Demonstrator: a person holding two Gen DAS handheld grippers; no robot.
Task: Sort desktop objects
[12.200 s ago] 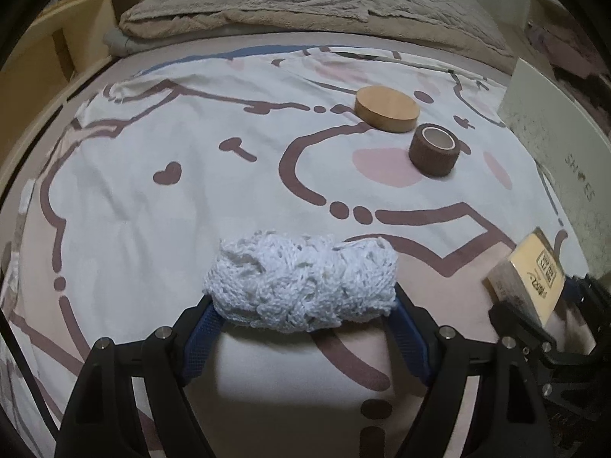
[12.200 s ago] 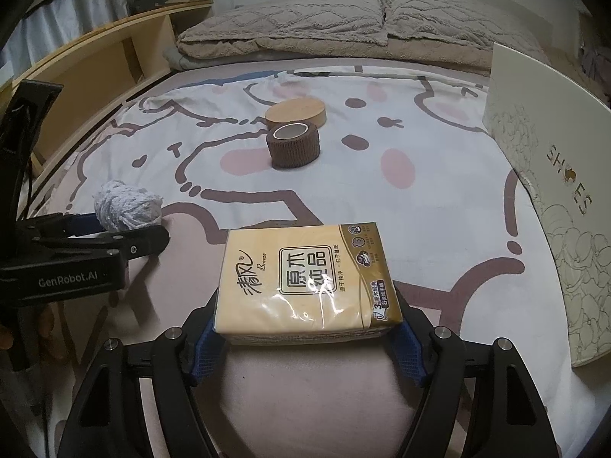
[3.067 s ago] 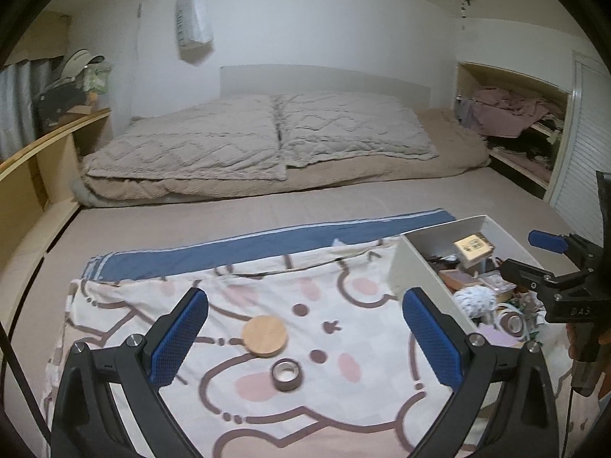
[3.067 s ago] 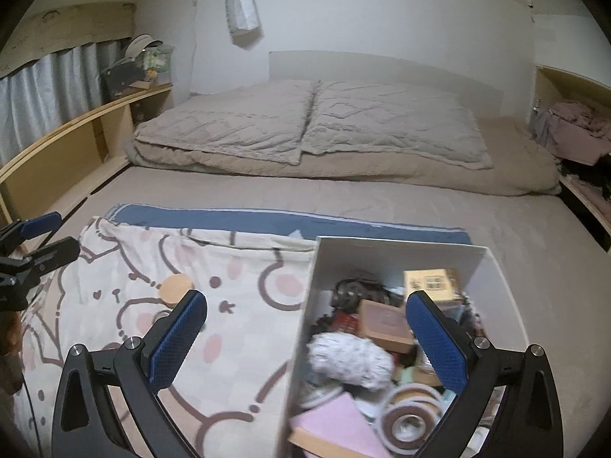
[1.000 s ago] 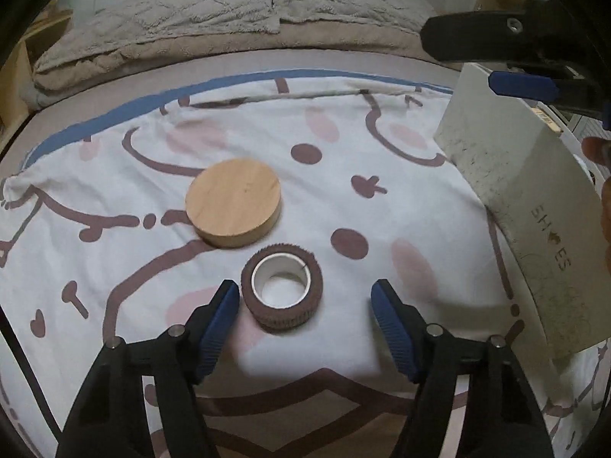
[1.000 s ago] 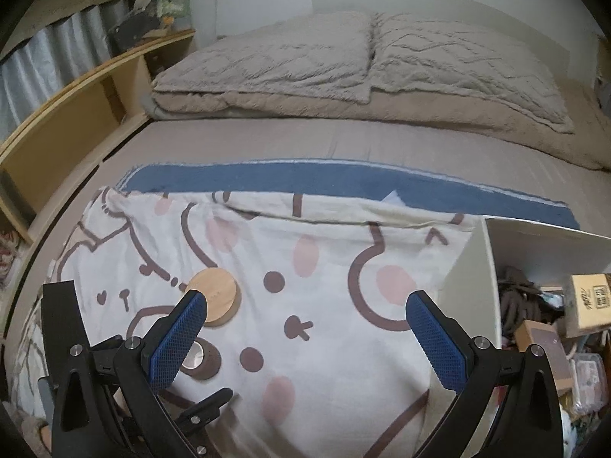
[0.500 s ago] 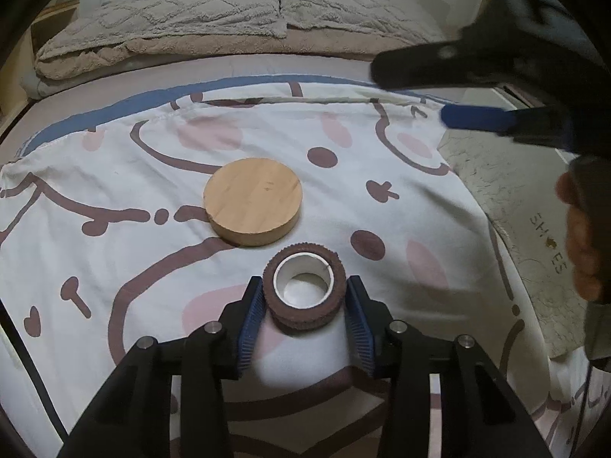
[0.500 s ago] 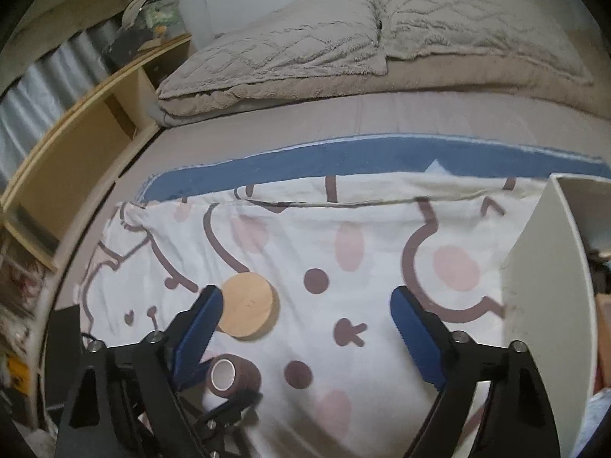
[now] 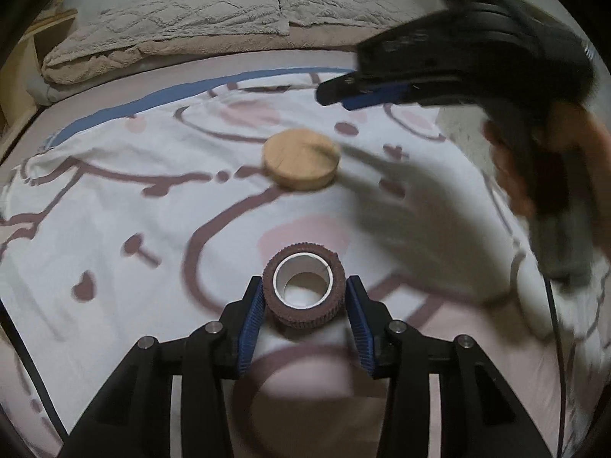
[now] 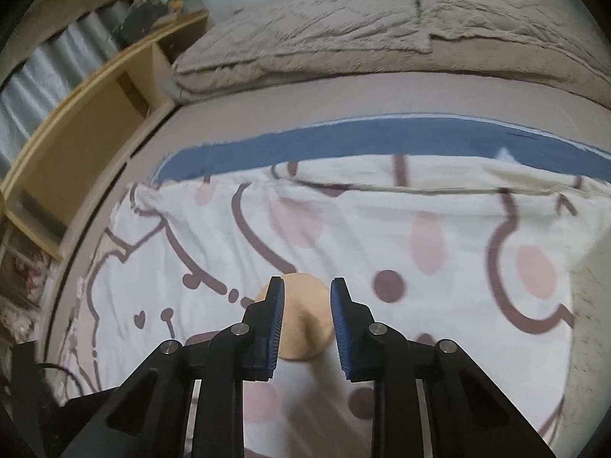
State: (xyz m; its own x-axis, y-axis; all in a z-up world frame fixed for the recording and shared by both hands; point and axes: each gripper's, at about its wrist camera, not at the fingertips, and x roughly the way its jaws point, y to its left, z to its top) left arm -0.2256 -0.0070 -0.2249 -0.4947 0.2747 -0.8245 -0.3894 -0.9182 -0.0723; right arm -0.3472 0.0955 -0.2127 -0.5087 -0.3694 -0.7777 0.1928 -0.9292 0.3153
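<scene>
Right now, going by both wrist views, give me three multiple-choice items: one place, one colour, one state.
1. Relative to the roll, the wooden disc lies:
A) inside it
B) beyond it, on the printed sheet
C) on the pillows
2. The roll's outside is:
A) green
B) yellow
C) brown
3. The left gripper is:
A) shut on the roll
B) open and empty
C) shut on the wooden disc
Answers: B, the wooden disc sits apart from the roll, farther along the printed sheet; C, the ribbed wrap is brown around a white core; A, the jaws, having just closed in, press the roll's two sides.
</scene>
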